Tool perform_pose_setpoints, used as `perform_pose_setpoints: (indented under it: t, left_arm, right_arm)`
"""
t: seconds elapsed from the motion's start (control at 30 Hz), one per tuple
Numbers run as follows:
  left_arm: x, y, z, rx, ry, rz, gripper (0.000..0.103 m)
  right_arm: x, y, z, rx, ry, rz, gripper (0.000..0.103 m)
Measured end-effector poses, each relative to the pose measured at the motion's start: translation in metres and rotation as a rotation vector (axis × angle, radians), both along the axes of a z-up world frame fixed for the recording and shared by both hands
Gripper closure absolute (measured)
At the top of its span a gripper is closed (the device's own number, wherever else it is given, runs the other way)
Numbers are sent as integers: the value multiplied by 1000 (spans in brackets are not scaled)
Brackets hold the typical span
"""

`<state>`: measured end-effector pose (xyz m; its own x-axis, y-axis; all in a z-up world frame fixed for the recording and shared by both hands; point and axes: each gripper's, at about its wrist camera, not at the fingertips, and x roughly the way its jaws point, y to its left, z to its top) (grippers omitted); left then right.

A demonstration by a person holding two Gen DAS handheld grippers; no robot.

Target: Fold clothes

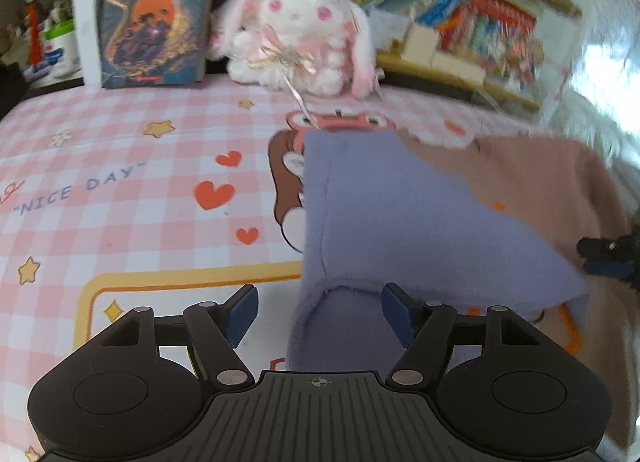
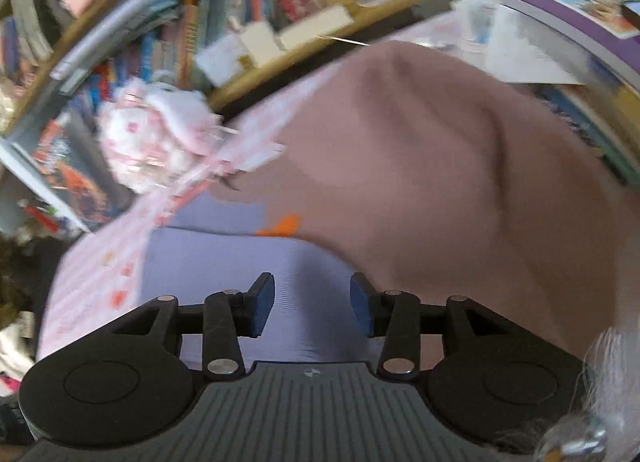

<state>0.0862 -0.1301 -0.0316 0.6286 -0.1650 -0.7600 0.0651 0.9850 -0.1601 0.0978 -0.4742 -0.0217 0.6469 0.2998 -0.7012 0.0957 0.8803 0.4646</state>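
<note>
A garment with a lavender part [image 1: 400,221] and a dusty pink-brown part [image 1: 552,181] lies partly folded on a pink checked sheet [image 1: 120,189]. My left gripper [image 1: 318,314] is open and empty, its right finger over the lavender fabric's near edge. My right gripper [image 2: 312,308] is open and empty, hovering just above the lavender part [image 2: 240,258], with the pink-brown part [image 2: 440,181] bulging ahead. The right gripper's tip also shows at the right edge of the left wrist view [image 1: 608,258].
A white and pink plush rabbit [image 1: 296,37] and an upright book [image 1: 154,13] stand at the far edge of the sheet. Bookshelves [image 1: 472,29] full of books run behind. A purple book [image 2: 580,17] lies at the right.
</note>
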Motion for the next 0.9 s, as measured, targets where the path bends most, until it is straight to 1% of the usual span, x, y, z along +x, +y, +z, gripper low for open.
perform_pose_setpoints:
  t: [0.1,0.13,0.17,0.2,0.23,0.27,0.33,0.43,0.47,0.53,0.57,0.63,0.73,0.77,0.83,0.87,0.9]
  left_arm:
    - [3,-9,-5,37,25,-18,33]
    - [4,-12,-7,49,33,-24,34]
    - [5,-14,-9,62,42,-30,38]
    - [6,-14,-9,57,44,-25,46]
    - [6,-12,-9,43,42,-14,78]
    - [7,-10,-8,29,41,-3,93]
    - [6,-7,-6,2,35,16,99]
    - [-2,-2,10,-9,-30,28,100]
    - [-4,4,17,-8,-63,47,100]
    - [-3,24,31,-31,-106,88,100]
    - [-4,33,35,-19,-124,112,100]
    - [-3,50,40,49,-153,149,100]
    - [2,78,32,97,-125,201,99]
    - [3,85,26,120,-102,222,96]
    - [6,92,15,177,-49,273,94]
    - [4,93,12,194,-34,293,94]
    - [-1,90,13,191,-43,298,94]
  right_arm:
    - [-1,-7,-10,-13,40,-16,63]
    - [-1,-9,-13,-15,53,-21,62]
    - [-3,-9,-16,-11,60,-22,62]
    - [-4,-8,-19,-8,66,-21,62]
    - [-5,-7,-21,-9,70,-19,62]
    - [-6,-4,-21,-22,61,-13,61]
    - [-8,1,-20,-46,52,-1,60]
    - [-7,6,-19,-55,54,12,58]
    - [-6,7,-19,-55,56,16,58]
    - [-4,11,-18,-38,61,33,59]
    - [-4,14,-18,-16,63,52,59]
    - [-4,24,-16,21,59,96,58]
    - [-5,39,-14,42,47,160,57]
    - [-6,43,-14,43,45,176,57]
    - [-7,51,-14,40,50,200,57]
    - [-8,53,-15,35,56,208,57]
    - [-9,56,-16,32,60,214,57]
